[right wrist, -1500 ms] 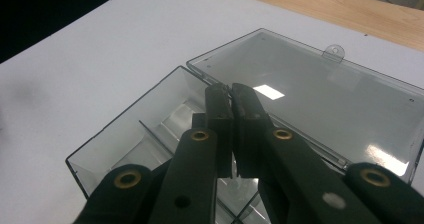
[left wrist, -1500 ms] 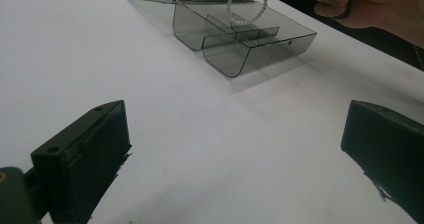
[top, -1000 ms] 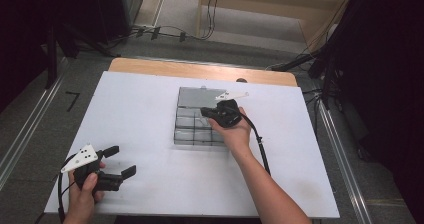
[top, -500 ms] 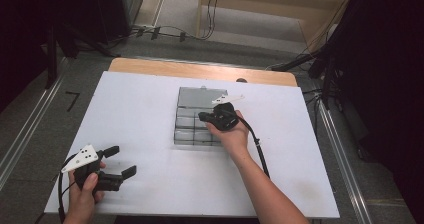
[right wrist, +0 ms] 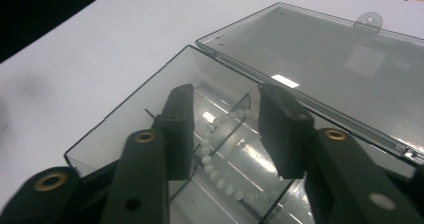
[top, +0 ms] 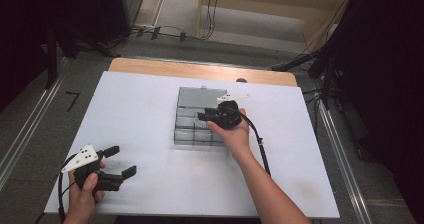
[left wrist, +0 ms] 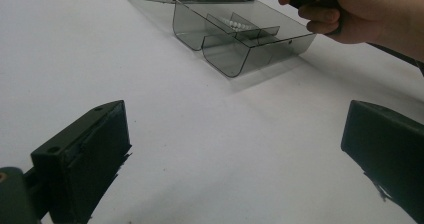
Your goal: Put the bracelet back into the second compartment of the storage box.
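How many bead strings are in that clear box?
1: a white bead string lies inside the clear box, draped over a divider between the right gripper's open jaws. More may be hidden behind them.

Both grippers are black with 2 blocky jaws, brass-ringed pivot holes, trailing black cables and pale 3-cornered top plates; forearms unsleeved.

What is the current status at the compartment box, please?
Right gripper fingers just opened over the bead string in the open box, nothing pinched. Left gripper open, idle on the table. Nothing in the way.
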{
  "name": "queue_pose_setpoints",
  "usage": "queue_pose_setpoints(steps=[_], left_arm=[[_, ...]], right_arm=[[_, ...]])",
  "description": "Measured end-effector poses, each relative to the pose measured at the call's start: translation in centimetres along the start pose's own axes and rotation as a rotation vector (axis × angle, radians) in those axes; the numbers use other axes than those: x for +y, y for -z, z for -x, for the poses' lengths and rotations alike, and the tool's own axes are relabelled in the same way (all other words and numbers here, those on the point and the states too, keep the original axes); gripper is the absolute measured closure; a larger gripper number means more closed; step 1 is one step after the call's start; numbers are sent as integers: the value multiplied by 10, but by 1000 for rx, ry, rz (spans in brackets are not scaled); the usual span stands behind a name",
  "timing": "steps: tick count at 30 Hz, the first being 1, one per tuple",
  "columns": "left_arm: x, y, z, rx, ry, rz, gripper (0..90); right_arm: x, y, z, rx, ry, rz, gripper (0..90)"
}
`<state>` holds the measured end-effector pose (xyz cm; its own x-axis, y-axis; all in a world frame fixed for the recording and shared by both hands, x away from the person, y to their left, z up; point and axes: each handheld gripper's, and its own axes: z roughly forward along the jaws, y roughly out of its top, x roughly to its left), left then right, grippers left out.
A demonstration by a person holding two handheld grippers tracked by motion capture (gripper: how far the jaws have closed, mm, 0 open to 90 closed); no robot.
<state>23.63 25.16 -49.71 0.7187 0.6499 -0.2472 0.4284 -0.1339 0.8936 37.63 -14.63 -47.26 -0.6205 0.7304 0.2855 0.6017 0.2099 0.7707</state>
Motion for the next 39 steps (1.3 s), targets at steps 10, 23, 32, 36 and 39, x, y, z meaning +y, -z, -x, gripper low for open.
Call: queue_pose_setpoints(steps=[10, 23, 32, 36, 39], left_arm=[[1, 2, 2, 15, -9, 8, 0], [10, -2, 11, 36, -21, 27, 0], [23, -7, 18, 26, -40, 48, 0], [29, -12, 22, 21, -61, 36, 0], [32, -16, 24, 27, -76, 27, 0]], right_arm=[[-4, 13, -1, -14, 14, 36, 299], [-10, 29, 3, -3, 23, 46, 88], [-16, 42, 11, 26, 5, 80, 47], [-18, 48, 13, 34, 19, 89, 7], [-19, 52, 13, 37, 26, 94, 0]])
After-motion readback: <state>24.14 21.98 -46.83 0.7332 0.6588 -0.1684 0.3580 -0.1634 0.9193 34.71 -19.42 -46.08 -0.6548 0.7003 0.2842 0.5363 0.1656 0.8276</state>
